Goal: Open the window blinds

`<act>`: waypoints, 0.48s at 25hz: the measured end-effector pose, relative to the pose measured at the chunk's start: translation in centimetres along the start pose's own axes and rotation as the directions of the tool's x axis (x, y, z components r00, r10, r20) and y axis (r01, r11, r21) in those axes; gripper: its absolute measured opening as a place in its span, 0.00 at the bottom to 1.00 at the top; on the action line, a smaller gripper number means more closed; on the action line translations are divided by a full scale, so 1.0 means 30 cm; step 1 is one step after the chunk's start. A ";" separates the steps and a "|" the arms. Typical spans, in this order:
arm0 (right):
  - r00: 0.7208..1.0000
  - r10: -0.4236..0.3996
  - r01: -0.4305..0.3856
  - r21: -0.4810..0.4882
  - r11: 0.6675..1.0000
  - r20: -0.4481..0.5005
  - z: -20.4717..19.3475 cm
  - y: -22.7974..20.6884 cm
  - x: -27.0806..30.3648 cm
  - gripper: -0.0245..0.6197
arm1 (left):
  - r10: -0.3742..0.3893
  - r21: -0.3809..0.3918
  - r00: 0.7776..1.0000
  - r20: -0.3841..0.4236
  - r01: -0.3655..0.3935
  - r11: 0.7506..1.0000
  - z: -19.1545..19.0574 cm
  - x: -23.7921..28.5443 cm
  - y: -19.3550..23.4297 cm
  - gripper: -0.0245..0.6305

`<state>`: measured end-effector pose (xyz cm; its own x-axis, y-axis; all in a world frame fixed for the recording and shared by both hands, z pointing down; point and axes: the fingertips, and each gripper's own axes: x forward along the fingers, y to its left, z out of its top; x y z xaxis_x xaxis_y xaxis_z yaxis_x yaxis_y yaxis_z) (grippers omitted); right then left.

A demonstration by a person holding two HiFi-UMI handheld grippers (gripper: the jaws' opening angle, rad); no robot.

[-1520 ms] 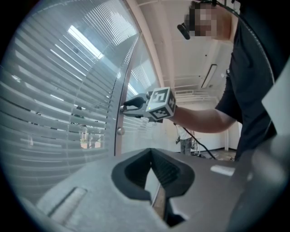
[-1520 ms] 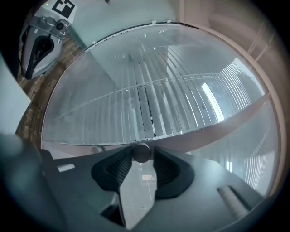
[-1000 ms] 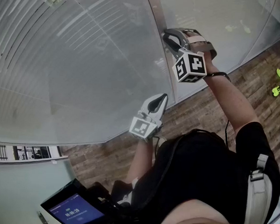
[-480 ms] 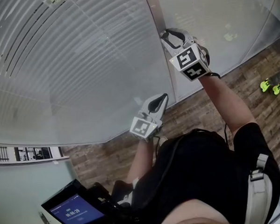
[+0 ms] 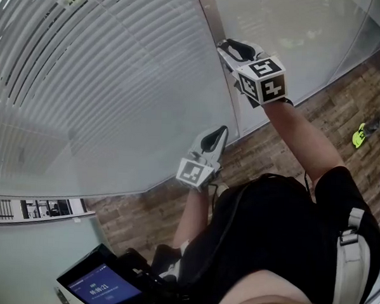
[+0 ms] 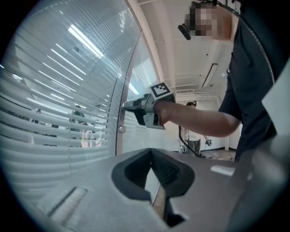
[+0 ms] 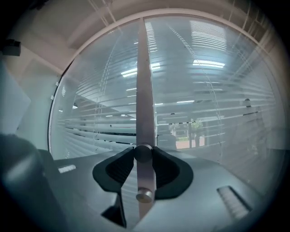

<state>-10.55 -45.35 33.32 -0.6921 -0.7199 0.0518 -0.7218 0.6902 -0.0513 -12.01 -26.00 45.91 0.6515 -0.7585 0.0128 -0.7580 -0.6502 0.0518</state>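
Hanging behind the glass at left, the blinds (image 5: pixel 86 79) fill the window, their slats level, with gaps that show the far side. Lower down, near the pane but apart from it, the left claw (image 5: pixel 223 131) hovers with its jaws brought together on nothing. Right of it a metal post (image 5: pixel 213 16) divides the panes. The right claw (image 5: pixel 223 46) is raised against that post, jaws partway apart and clamped on the upper knob (image 7: pixel 143 153). A second knob (image 7: pixel 145 195) sits just below.
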 end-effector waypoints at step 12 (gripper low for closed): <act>1.000 -0.001 0.002 -0.008 1.000 0.005 -0.004 -0.004 0.004 0.24 | 0.003 -0.003 1.000 0.004 -0.003 1.000 0.000 0.001 0.002 0.04</act>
<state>-10.55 -45.50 33.44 -0.6910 -0.7213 0.0467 -0.7228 0.6897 -0.0428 -12.04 -26.07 45.90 0.6495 -0.7603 0.0092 -0.7596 -0.6481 0.0547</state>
